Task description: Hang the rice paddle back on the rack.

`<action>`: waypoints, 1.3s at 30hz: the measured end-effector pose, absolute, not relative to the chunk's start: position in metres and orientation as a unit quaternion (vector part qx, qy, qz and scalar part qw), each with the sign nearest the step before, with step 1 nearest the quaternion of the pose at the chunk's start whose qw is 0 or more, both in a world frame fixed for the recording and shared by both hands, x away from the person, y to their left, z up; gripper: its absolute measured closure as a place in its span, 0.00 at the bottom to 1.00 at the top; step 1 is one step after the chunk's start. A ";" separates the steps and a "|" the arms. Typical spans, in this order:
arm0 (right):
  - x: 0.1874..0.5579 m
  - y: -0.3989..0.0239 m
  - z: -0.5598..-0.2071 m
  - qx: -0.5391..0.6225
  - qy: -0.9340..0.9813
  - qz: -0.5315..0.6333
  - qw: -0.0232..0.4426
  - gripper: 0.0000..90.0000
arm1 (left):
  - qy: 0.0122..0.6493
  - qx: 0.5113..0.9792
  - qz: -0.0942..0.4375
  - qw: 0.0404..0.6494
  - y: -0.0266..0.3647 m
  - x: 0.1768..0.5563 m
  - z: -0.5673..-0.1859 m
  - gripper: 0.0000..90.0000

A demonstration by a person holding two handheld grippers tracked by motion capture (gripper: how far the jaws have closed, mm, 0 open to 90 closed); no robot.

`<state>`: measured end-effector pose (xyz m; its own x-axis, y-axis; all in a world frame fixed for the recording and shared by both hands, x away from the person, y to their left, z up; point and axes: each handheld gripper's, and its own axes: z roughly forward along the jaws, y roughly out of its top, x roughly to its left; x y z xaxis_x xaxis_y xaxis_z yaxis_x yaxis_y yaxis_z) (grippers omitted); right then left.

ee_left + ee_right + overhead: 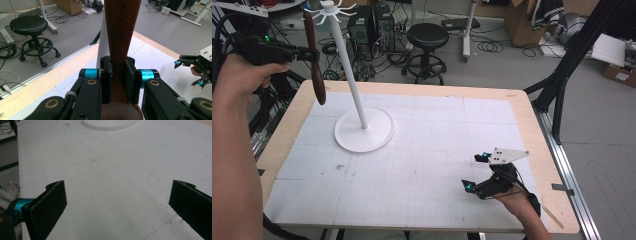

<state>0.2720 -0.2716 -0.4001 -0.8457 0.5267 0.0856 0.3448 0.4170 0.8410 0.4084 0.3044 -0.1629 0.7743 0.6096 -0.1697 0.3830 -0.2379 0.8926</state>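
Here we see the left gripper (307, 54) held high, its 2 jaws pinching a dark wooden utensil (315, 65) beside the white stand (362, 120)'s pole; the right gripper (477, 172) hovers low over the gridded mat (427, 150), jaws spread wide.

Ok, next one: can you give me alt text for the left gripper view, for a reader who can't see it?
The left gripper has its black jaws shut on a dark brown wooden utensil handle stamped MAXCOOK, held above a white gridded table mat. The white stand pole rises just behind, with the right gripper far right and a black round stool on the floor.
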 end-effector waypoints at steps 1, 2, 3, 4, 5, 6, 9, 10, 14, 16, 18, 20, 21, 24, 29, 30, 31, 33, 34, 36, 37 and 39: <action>0.272 -0.271 -0.400 0.261 0.836 0.473 0.096 0.01 | 0.320 0.779 0.106 0.529 0.305 0.409 -0.163 0.86; 0.272 -0.272 -0.400 0.261 0.836 0.474 0.097 0.01 | 0.320 0.778 0.105 0.530 0.305 0.409 -0.163 0.86; 0.272 -0.272 -0.400 0.261 0.836 0.474 0.097 0.01 | 0.323 0.775 0.103 0.533 0.305 0.409 -0.164 0.86; 0.272 -0.272 -0.400 0.262 0.835 0.474 0.096 0.01 | 0.325 0.774 0.102 0.534 0.305 0.409 -0.164 0.86; 0.272 -0.272 -0.400 0.262 0.835 0.474 0.097 0.01 | 0.325 0.773 0.099 0.536 0.306 0.410 -0.165 0.86; 0.272 -0.272 -0.400 0.262 0.835 0.474 0.095 0.01 | 0.325 0.772 0.098 0.538 0.306 0.410 -0.165 0.85; 0.272 -0.272 -0.400 0.259 0.836 0.474 0.096 0.01 | 0.331 0.763 0.093 0.547 0.308 0.410 -0.166 0.77; 0.272 -0.272 -0.400 0.259 0.837 0.473 0.096 0.01 | 0.332 0.764 0.096 0.545 0.307 0.409 -0.166 0.72; 0.272 -0.272 -0.400 0.260 0.836 0.474 0.096 0.01 | 0.331 0.764 0.102 0.544 0.310 0.407 -0.166 0.66; 0.272 -0.272 -0.400 0.260 0.836 0.474 0.095 0.01 | 0.332 0.760 0.105 0.549 0.312 0.405 -0.167 0.61; 0.272 -0.272 -0.399 0.259 0.836 0.474 0.095 0.01 | 0.328 0.758 0.107 0.554 0.314 0.403 -0.168 0.58; 0.272 -0.272 -0.399 0.260 0.835 0.475 0.096 0.01 | 0.322 0.762 0.106 0.553 0.314 0.400 -0.170 0.55; 0.272 -0.272 -0.399 0.259 0.835 0.475 0.097 0.01 | 0.318 0.765 0.106 0.550 0.314 0.398 -0.171 0.52; 0.271 -0.272 -0.399 0.260 0.835 0.475 0.097 0.01 | 0.309 0.771 0.110 0.546 0.314 0.392 -0.177 0.42; 0.271 -0.272 -0.399 0.260 0.836 0.474 0.097 0.01 | 0.301 0.771 0.114 0.549 0.314 0.382 -0.185 0.27; 0.271 -0.271 -0.399 0.259 0.836 0.474 0.097 0.01 | 0.300 0.772 0.114 0.548 0.313 0.380 -0.186 0.19; 0.271 -0.271 -0.399 0.259 0.836 0.475 0.096 0.01 | 0.299 0.775 0.114 0.545 0.311 0.378 -0.188 0.12; 0.271 -0.272 -0.399 0.261 0.835 0.475 0.099 0.01 | 0.297 0.777 0.117 0.543 0.308 0.374 -0.192 0.08; 0.271 -0.272 -0.399 0.261 0.834 0.475 0.099 0.01 | 0.293 0.777 0.117 0.545 0.307 0.372 -0.193 0.07; 0.271 -0.272 -0.399 0.261 0.835 0.475 0.099 0.01 | 0.285 0.775 0.113 0.552 0.305 0.368 -0.196 0.07; 0.271 -0.272 -0.399 0.262 0.834 0.475 0.097 0.01 | 0.281 0.776 0.111 0.554 0.304 0.366 -0.197 0.06; 0.271 -0.271 -0.399 0.260 0.836 0.474 0.097 0.01 | 0.277 0.777 0.109 0.554 0.300 0.362 -0.200 0.03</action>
<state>0.2710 -0.2714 -0.3990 -0.8463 0.5259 0.0845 0.3421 0.4149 0.8431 0.3622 0.3004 -0.2000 0.8228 0.5515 -0.1371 0.3094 -0.2324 0.9221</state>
